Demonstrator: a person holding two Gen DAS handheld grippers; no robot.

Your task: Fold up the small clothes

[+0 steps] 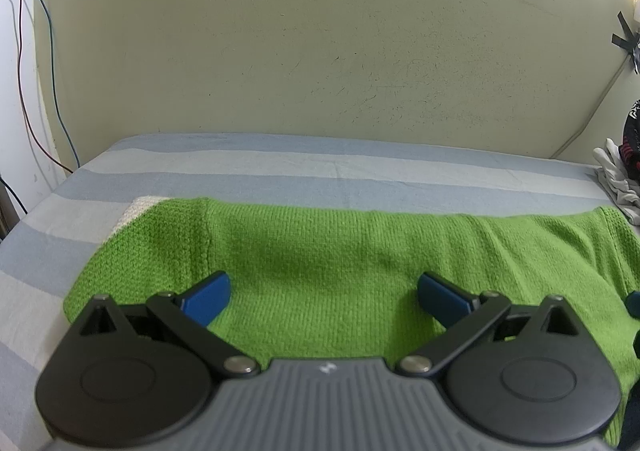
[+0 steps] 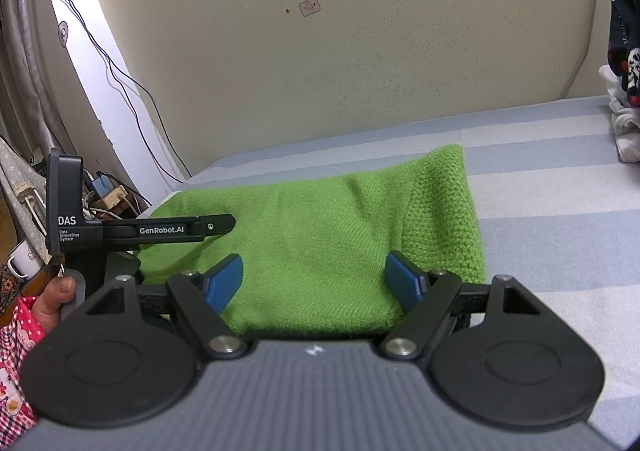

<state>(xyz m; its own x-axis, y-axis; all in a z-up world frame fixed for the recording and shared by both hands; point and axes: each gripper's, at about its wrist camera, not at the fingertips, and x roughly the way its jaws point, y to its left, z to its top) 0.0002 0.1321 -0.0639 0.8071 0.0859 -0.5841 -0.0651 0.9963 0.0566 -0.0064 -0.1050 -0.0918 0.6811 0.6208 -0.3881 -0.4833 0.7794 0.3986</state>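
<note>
A green knitted garment (image 1: 332, 251) with a cream band at its far left corner lies folded flat on the blue-and-grey striped sheet (image 1: 240, 167). My left gripper (image 1: 323, 291) hovers open over the garment's near edge, its blue pads apart with nothing between them. In the right wrist view the same green garment (image 2: 320, 219) stretches away towards the wall. My right gripper (image 2: 316, 277) is open above its near end, pads clear of the knit. The left gripper's body (image 2: 120, 229) shows at the left of that view, held by a hand (image 2: 54, 301).
A pile of white and dark clothes (image 1: 624, 171) sits at the bed's right edge, also seen as clothes (image 2: 624, 91) at the right. The wall (image 1: 320, 51) stands right behind the bed. Cables and plugs (image 2: 108, 199) clutter the left side beyond the mattress.
</note>
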